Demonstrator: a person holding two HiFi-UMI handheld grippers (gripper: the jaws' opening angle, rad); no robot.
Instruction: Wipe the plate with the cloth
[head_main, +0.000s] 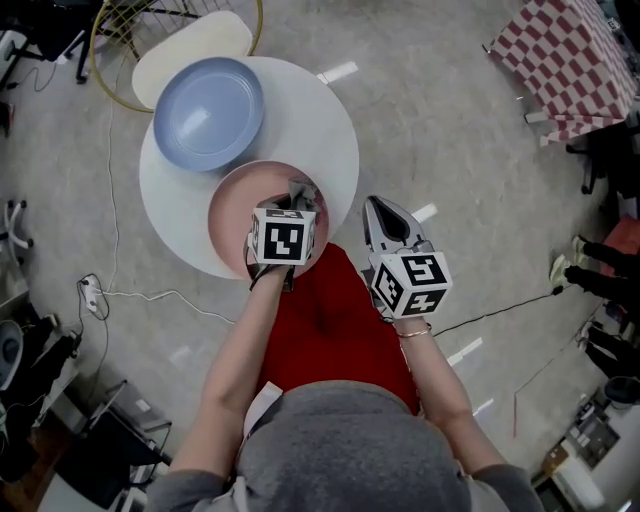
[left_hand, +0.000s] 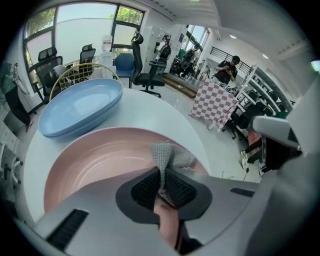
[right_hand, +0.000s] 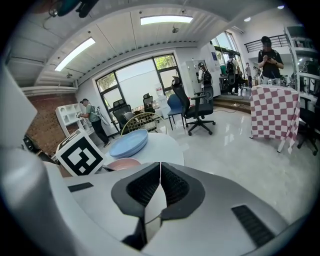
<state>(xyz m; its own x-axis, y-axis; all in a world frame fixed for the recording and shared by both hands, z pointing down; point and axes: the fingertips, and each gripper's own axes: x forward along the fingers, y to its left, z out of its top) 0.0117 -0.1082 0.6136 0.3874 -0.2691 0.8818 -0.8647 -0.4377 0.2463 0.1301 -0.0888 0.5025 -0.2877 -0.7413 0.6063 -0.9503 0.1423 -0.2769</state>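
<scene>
The left gripper (left_hand: 161, 184) is clamped tight on the grey cloth (left_hand: 170, 156), holding it low over the pink plate (left_hand: 95, 157) by its right rim, ready to wipe, I'd say. The bunched cloth runs along the jaws and points across the plate. The right gripper (right_hand: 159, 176), closed and empty, hangs right of the plate.

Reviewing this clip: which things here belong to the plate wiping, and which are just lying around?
In the job: left tool, shut on the grey cloth; pink plate beneath it.
Just about: blue plate, right tool (shut, empty), checkered tablecloth, office chair.
</scene>
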